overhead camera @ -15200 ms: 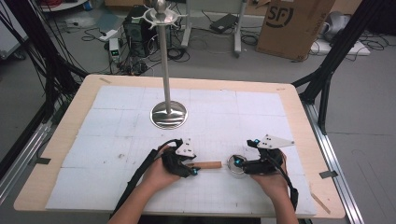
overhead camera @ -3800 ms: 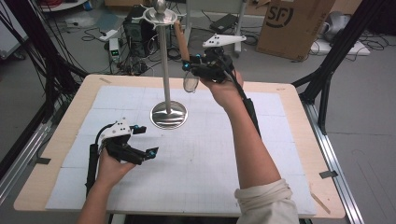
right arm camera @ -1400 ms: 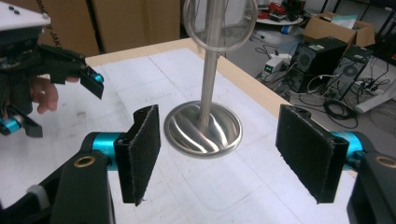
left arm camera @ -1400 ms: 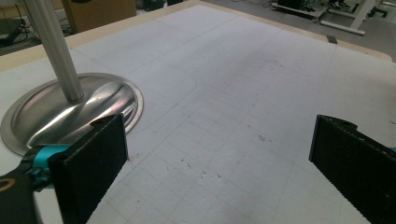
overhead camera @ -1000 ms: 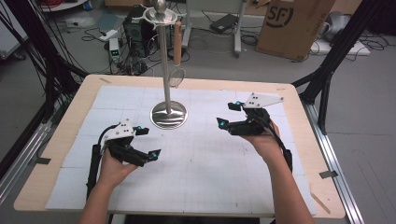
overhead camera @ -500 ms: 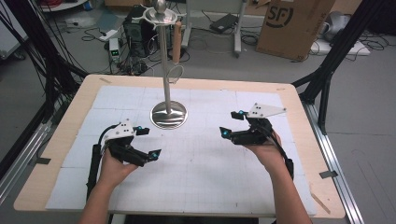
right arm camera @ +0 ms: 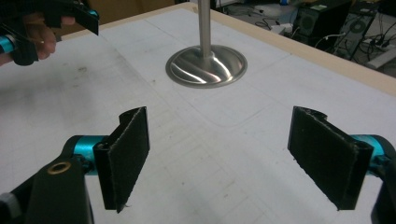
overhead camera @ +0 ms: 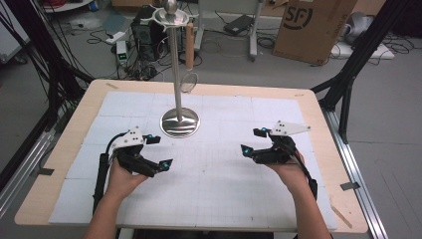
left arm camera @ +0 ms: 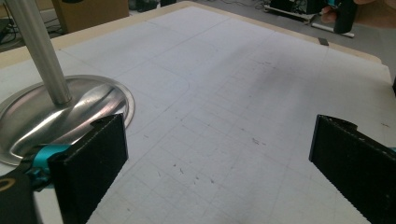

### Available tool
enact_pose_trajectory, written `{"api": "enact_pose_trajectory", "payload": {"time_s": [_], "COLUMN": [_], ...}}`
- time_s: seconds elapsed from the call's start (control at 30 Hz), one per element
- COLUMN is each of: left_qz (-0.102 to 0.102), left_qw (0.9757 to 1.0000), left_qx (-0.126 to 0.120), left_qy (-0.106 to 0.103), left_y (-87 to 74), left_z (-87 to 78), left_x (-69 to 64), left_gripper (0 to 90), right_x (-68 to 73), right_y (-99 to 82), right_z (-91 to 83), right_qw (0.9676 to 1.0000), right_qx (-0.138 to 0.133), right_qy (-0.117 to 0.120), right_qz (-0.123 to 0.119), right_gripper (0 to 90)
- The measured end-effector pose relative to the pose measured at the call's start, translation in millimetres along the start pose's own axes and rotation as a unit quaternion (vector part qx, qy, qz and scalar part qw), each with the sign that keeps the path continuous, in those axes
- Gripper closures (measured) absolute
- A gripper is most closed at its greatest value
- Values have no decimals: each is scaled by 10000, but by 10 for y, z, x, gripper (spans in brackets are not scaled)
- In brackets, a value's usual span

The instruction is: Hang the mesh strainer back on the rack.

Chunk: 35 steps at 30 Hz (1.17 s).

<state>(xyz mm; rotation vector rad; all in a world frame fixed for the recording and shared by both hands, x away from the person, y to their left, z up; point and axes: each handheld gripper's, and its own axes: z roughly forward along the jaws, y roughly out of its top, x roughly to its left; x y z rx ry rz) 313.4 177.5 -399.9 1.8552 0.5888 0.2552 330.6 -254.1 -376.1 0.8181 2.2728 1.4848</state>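
Steel stand [overhead camera: 179, 123] at the table's [overhead camera: 318, 109] 12 o'clock side carries what looks like a small wood-handled strainer [overhead camera: 189, 82], hanging beside the pole from the top dish. The hanging job appears done, and what seems left is only to rest the hands.

Left gripper [overhead camera: 160, 151] sits at 8 o'clock from the stand's base, jaws spread and empty. Right gripper [overhead camera: 252, 140] sits at 4 o'clock from it, low over the white mat [overhead camera: 219, 189]; its jaws have just been opening and nothing lies between them.

From above, the strainer and both forearms can be seen together. The left gripper view brings the polished base [left arm camera: 70, 112] just beside one jaw, with bare gridded mat between the pads [left arm camera: 93, 163]. The right gripper view looks across the mat to the base [right arm camera: 207, 65] at 12 o'clock, confirming the wide, empty gap.
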Motion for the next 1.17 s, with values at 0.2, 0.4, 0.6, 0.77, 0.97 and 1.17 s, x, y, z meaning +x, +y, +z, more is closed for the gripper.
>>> {"api": "enact_pose_trajectory", "payload": {"time_s": [0.2,0.4,0.6,0.77,0.97,1.17], "left_qz": [4,16,22,15,2,9], "left_qw": [10000,10000,10000,10000,10000,10000], "left_qx": [-23,-40,-26,-5,31,18], "left_qy": [-3,6,-3,5,20,22], "left_y": [5,14,12,6,-1,1], "left_z": [-18,-35,-24,-14,-14,-13], "left_x": [-8,-24,-26,-24,-13,-12], "left_gripper": [50,50,51,50,51,51], "right_x": [0,37,33,31,21,30], "right_y": [-134,-239,-266,-268,-273,-274], "right_z": [-9,7,10,8,30,36], "right_qw": [9999,9996,9995,9994,9995,9994], "right_qx": [91,192,235,242,245,269], "right_qy": [-38,12,-12,15,36,52], "right_qz": [107,198,206,232,219,222], "right_gripper": [190,188,178,176,171,170]}}
